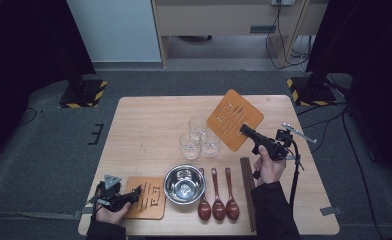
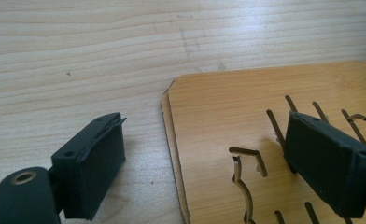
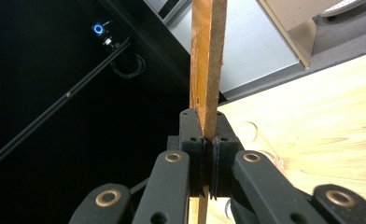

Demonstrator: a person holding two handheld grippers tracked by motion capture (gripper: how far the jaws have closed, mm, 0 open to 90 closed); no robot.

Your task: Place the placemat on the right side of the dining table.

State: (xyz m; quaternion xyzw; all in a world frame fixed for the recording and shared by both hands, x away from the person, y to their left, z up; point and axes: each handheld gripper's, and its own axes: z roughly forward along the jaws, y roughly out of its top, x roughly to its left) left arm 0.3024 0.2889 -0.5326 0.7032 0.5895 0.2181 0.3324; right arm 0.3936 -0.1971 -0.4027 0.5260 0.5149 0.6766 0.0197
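Observation:
My right gripper (image 1: 245, 131) is shut on the edge of a slotted wooden mat (image 1: 232, 118) and holds it tilted in the air above the glasses. In the right gripper view the mat (image 3: 208, 56) stands edge-on, pinched between the two pads of that gripper (image 3: 208, 135). At the front left, a second wooden mat (image 1: 150, 199) lies flat on the table. My left gripper (image 1: 135, 191) rests at its left edge, open. In the left gripper view this gripper (image 2: 204, 140) has one pad over bare table and the other over the mat (image 2: 246, 107), which seems to lie on another mat.
Three clear glasses (image 1: 199, 138) stand mid-table under the raised mat. A steel bowl (image 1: 184, 184), three brown spoons (image 1: 218, 201) and dark chopsticks (image 1: 247, 187) line the front. The far left of the wooden table (image 1: 144, 125) is bare.

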